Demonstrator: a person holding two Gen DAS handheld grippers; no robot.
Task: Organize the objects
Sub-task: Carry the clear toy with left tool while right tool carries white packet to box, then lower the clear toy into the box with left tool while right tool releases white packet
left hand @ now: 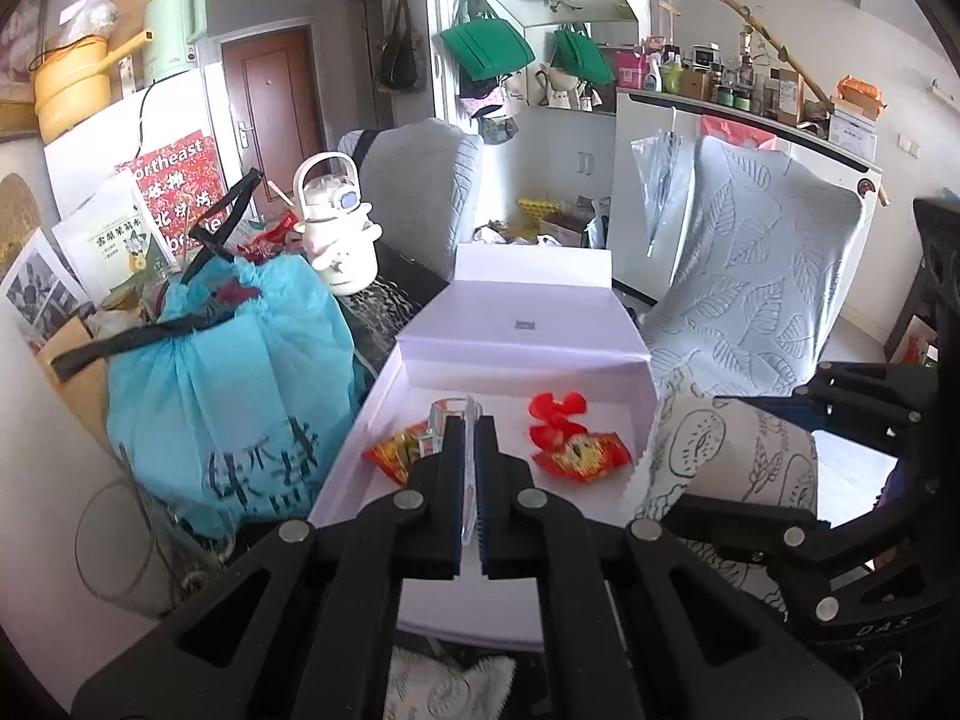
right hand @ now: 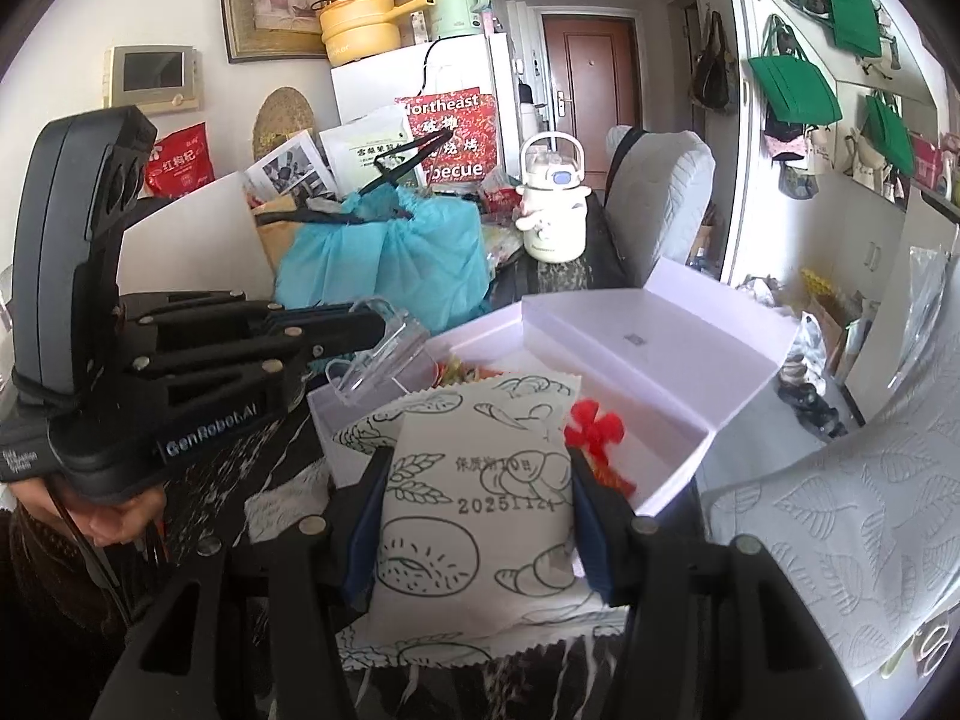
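Observation:
An open white box point(left hand: 522, 354) lies on the dark table, its lid folded back; it also shows in the right wrist view point(right hand: 660, 348). Inside lie two red-and-yellow candy packets point(left hand: 585, 455) point(left hand: 393, 455) and a red flower piece point(left hand: 555, 411). My left gripper point(left hand: 471, 438) is shut on a clear plastic case point(left hand: 453, 411) over the box's near left side; the case also shows in the right wrist view point(right hand: 378, 360). My right gripper point(right hand: 477, 480) is shut on a white snack packet point(right hand: 474, 516) printed with bread drawings, held over the box's near edge.
A blue drawstring bag point(left hand: 228, 390) stands left of the box. A white toy-shaped bottle point(left hand: 336, 234) stands behind it. Two grey-covered chairs point(left hand: 756, 276) point(left hand: 420, 192) stand beyond the table. A white fridge point(right hand: 420, 78) and clutter are at the back left.

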